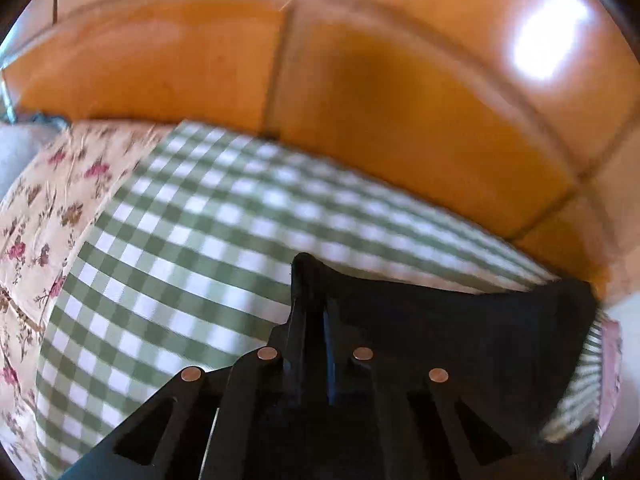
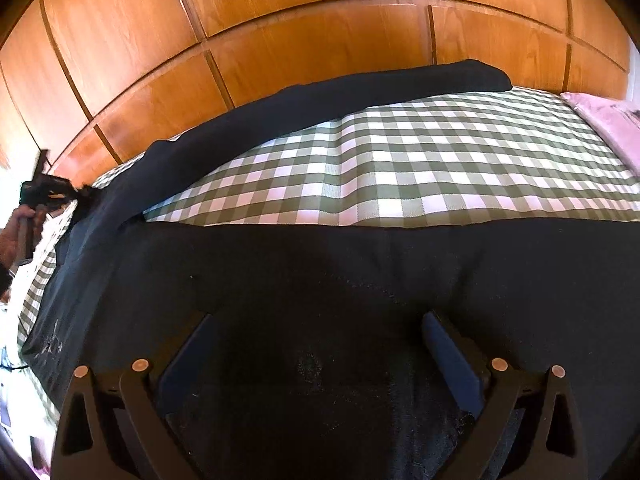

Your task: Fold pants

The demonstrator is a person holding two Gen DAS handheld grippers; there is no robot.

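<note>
Black pants (image 2: pixel 320 272) lie spread on a green-and-white checked cloth (image 2: pixel 420 168). One leg (image 2: pixel 320 100) runs along the far edge by the wooden wall; the other lies across the near side. My right gripper (image 2: pixel 318 344) is open, its fingers wide apart just above the near fabric. My left gripper (image 1: pixel 314 280) is shut on an edge of the pants (image 1: pixel 460 320) and holds it lifted above the checked cloth. That gripper and the hand holding it also show at the far left in the right wrist view (image 2: pixel 44 196).
A wooden panelled wall (image 2: pixel 280 32) stands right behind the bed. A floral cover (image 1: pixel 44 216) lies left of the checked cloth. Pink fabric (image 2: pixel 604 120) lies at the right end.
</note>
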